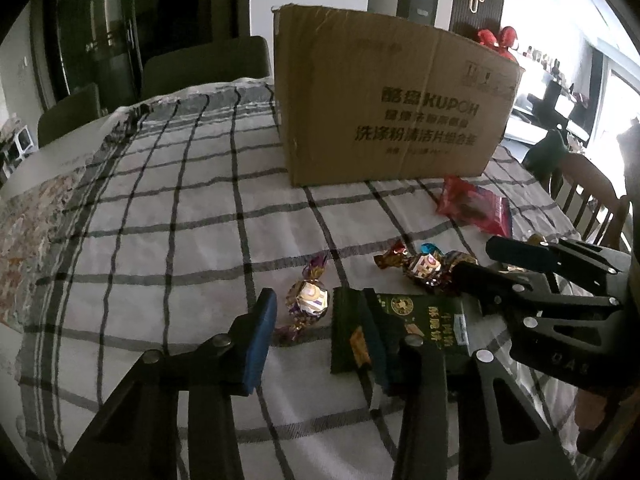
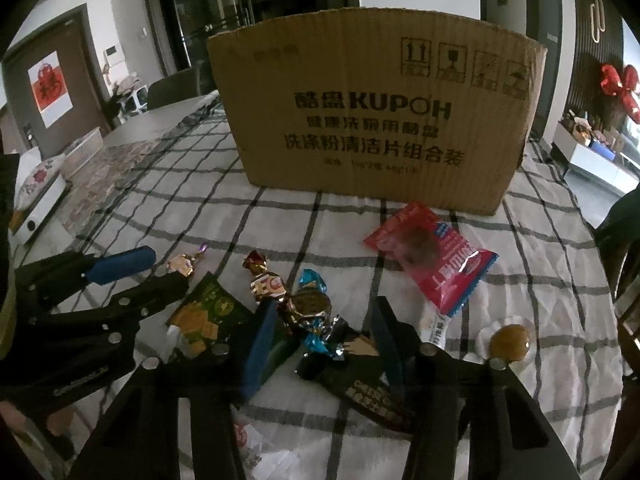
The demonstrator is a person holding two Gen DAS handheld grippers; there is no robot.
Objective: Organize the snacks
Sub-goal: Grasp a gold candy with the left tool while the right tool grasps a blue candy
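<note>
On the checked tablecloth before the cardboard box, the purple candy should be centred between the parted left gripper, the blue candy between the parted right gripper.

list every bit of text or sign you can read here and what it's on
"酷盘 KUPOH": cardboard box
"洗涤粉清洁片组合装": same box, lower line
"11" among four handling symbols: box top right
Red paper with a character on the door: blurred
Green packet, red packet, dark packet: print unreadable
</note>
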